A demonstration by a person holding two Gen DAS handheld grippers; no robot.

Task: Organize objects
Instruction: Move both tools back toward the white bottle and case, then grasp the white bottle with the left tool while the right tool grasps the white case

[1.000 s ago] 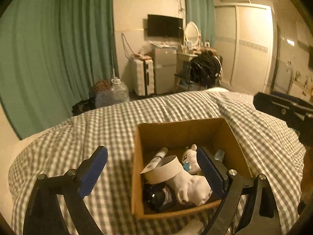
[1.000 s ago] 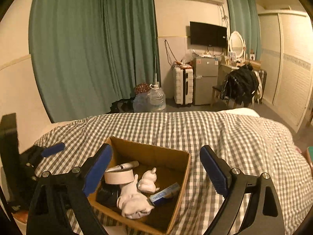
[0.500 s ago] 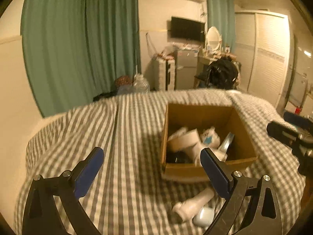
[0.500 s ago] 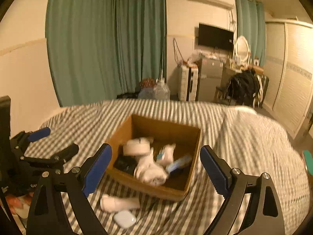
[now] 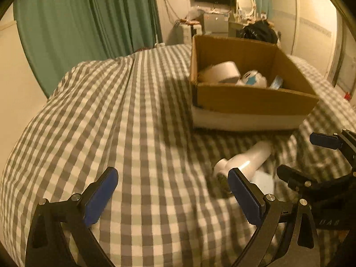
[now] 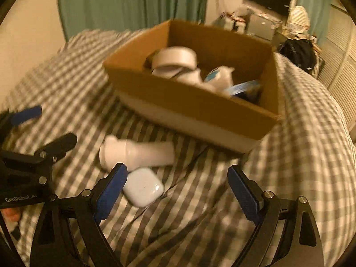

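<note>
You are holding both tools over the checked bedspread (image 5: pixel 138 133), in front of the cardboard box (image 6: pixel 189 102). The left gripper (image 5: pixel 172 197) is standing wide with nothing between its pads; its jaws have just been opening further. The right gripper (image 6: pixel 178 191) is also wide and empty.

Two things are lying loose outside the box: a white plastic bottle (image 6: pixel 138 153) on its side, near the box's front wall, and a white earbud case (image 6: pixel 143 189) touching it, just beside the right gripper's left pad.

Judgement: both are looking light and rigid, and the case glossy and rounded, so likely slippery. Take the case across its flat faces and the bottle across mid-body, not the neck. The soft bedding is probably giving way under any downward push.
</note>
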